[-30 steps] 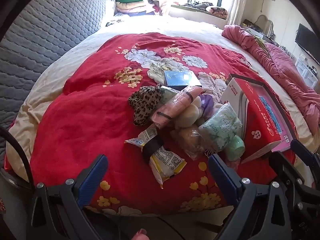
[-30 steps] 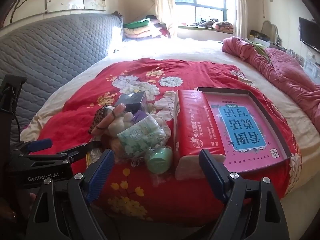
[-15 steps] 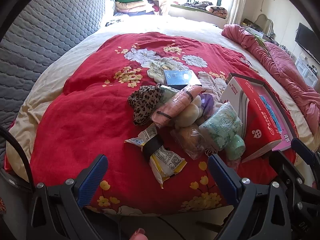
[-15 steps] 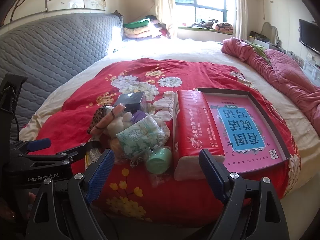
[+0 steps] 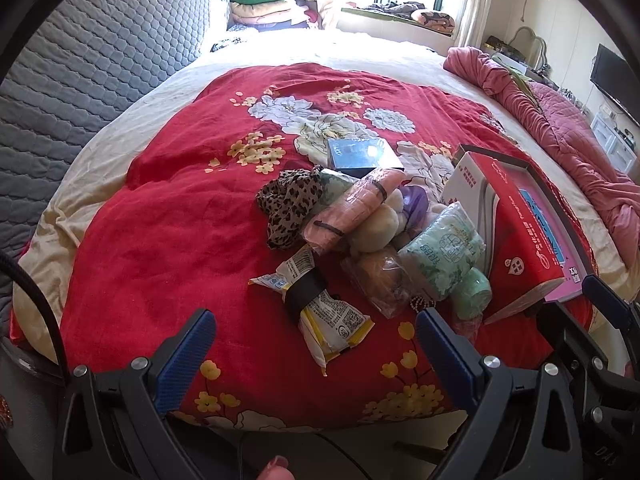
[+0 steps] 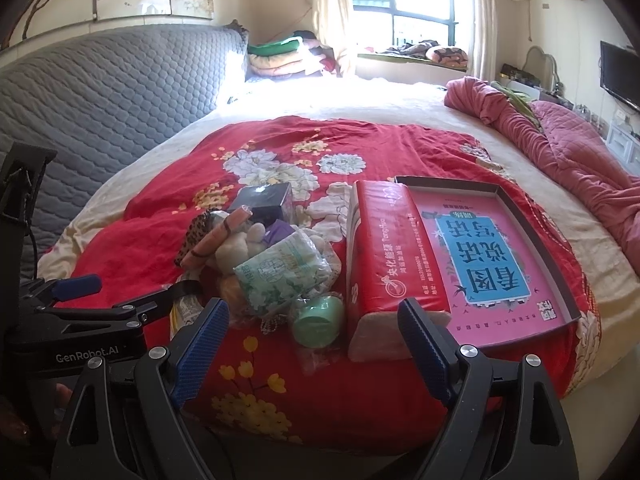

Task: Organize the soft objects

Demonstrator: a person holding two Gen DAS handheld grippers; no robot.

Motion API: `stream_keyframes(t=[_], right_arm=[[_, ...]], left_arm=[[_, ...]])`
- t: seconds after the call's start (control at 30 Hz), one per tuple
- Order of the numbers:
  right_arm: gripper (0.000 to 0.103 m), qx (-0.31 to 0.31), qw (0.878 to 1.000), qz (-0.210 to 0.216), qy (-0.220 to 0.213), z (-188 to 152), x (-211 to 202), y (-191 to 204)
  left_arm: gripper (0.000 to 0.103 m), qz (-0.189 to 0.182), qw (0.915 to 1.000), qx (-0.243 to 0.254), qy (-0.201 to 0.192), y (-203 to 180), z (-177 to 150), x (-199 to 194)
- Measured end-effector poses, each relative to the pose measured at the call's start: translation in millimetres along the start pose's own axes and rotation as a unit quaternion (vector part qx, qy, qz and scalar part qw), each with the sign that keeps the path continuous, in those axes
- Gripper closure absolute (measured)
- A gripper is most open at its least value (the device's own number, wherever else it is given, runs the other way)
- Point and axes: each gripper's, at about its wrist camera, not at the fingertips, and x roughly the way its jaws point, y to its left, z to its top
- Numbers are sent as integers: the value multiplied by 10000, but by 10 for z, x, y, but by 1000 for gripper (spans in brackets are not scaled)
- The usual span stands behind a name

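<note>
A pile of soft things lies on the red floral blanket [image 5: 168,248]: a leopard-print cloth [image 5: 290,204], a pink roll [image 5: 348,210], a cream plush toy [image 5: 376,232], a green tissue pack [image 5: 444,256] [image 6: 280,270], a bagged item [image 5: 380,280], a yellow-white packet [image 5: 324,312] and a green cup [image 6: 318,316]. A red tissue pack [image 6: 384,260] leans on a pink-lined box lid [image 6: 488,252]. My left gripper [image 5: 316,344] is open and empty, just short of the packet. My right gripper [image 6: 312,332] is open and empty, near the cup.
A dark small box [image 5: 362,152] lies behind the pile. A grey quilted headboard [image 6: 100,92] runs along the left. A pink quilt [image 6: 560,140] is bunched at the right. Folded bedding [image 6: 280,60] is stacked by the window.
Both views have shifted very slightly; the objects have not moved and both grippers stay open.
</note>
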Motion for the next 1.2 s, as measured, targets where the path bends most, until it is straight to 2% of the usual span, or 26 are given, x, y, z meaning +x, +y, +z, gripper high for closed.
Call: stream_keyframes(t=[0.7, 0.97, 1.2], right_arm=[[16, -54, 9999, -26, 102, -22, 62, 28], [16, -40, 9994, 46, 342, -66, 207, 57], [16, -292, 9989, 175, 332, -33, 346, 216]], left_arm=[[2, -88, 9999, -86, 121, 39, -17, 76], [2, -227, 9976, -460, 457, 248, -46, 297], [2, -330, 9938, -801, 690, 437, -64, 464]])
